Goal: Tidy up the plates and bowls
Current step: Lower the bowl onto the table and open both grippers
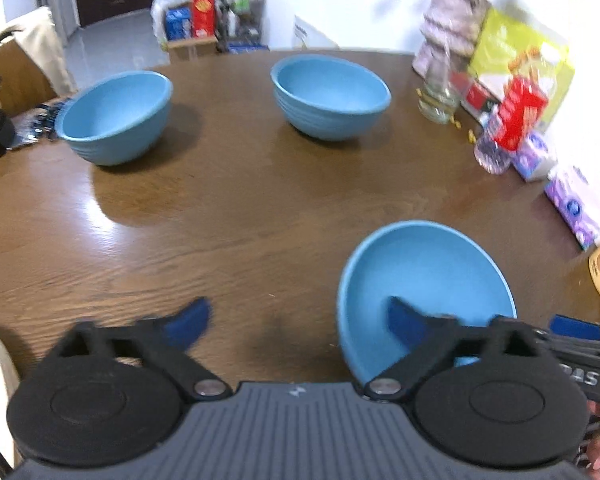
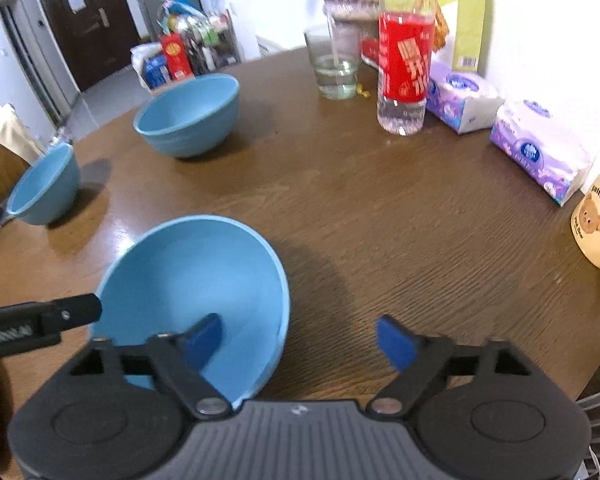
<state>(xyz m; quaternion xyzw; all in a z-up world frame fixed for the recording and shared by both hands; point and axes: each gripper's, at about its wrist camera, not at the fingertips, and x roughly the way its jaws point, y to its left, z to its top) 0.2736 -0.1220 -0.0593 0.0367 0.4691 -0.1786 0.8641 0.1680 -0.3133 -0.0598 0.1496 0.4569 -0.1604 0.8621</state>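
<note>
Your left gripper and right gripper both gape wide, holding nothing. The nearest blue bowl sits between them on the brown wooden table, each gripper straddling its rim; two more bowls stand farther off, a dark door beyond.

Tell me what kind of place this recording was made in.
Probably a home dining area: a round wooden table holds blue bowls, tissue packs and a bear mug, with a dark entrance door behind.

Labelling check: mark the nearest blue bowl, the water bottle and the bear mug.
nearest blue bowl (image 2: 204, 280), right wrist view, inner wall.
water bottle (image 2: 406, 64), right wrist view, red label.
bear mug (image 2: 598, 220), right wrist view, printed side.
</note>
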